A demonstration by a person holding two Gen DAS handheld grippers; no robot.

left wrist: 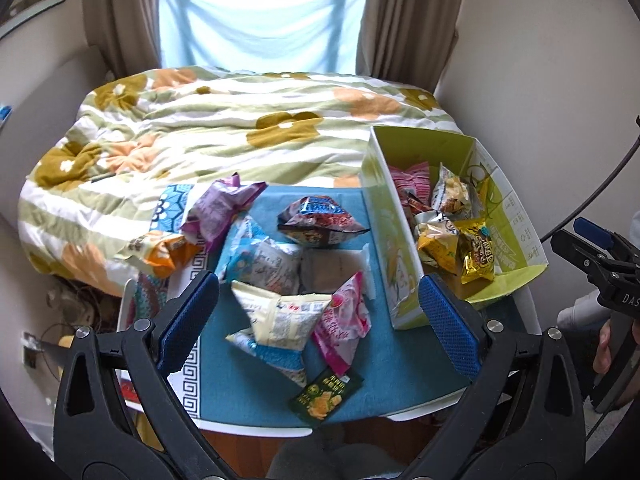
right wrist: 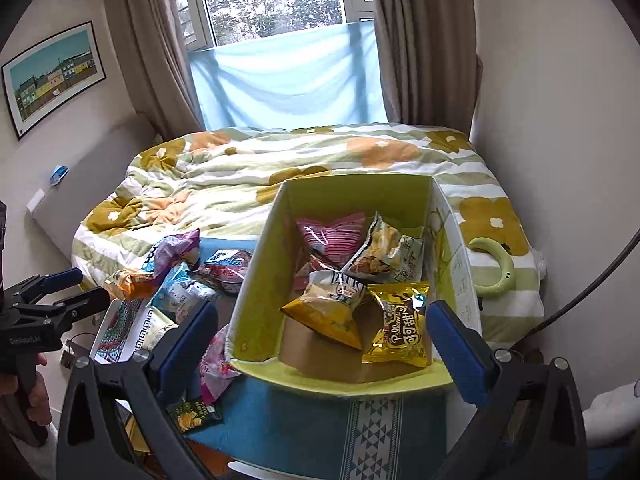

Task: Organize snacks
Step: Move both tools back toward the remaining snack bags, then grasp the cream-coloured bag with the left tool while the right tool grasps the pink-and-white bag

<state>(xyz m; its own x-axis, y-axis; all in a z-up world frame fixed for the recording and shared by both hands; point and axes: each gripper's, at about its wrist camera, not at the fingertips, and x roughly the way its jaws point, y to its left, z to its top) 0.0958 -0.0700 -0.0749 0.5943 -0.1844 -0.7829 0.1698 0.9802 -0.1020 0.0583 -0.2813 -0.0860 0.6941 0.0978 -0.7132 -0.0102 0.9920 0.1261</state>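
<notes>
Left wrist view: our left hand-held gripper hangs spread wide above the tabletop, nothing between its pads. Below it, loose snack packets lie scattered on the teal cloth: a cream packet, a pink packet, a dark green sachet, a purple bag and an orange packet at the cloth's left edge, by the floral quilt. The green cardboard box stands on the right, already holding several packets. We judge the task partly done: roughly half the snacks are boxed, and about eight remain outside.

Right wrist view: our right hand-held gripper is likewise spread wide and empty, poised over the near edge of the box. This view shows the box interior clearly: a gold packet, a yellow chip bag, a pink striped packet and a popcorn-style bag. It also shows bare cardboard floor with space left, and a green ring-shaped object on the quilt, both hidden from the left view. The loose pile is mostly cut off here.
</notes>
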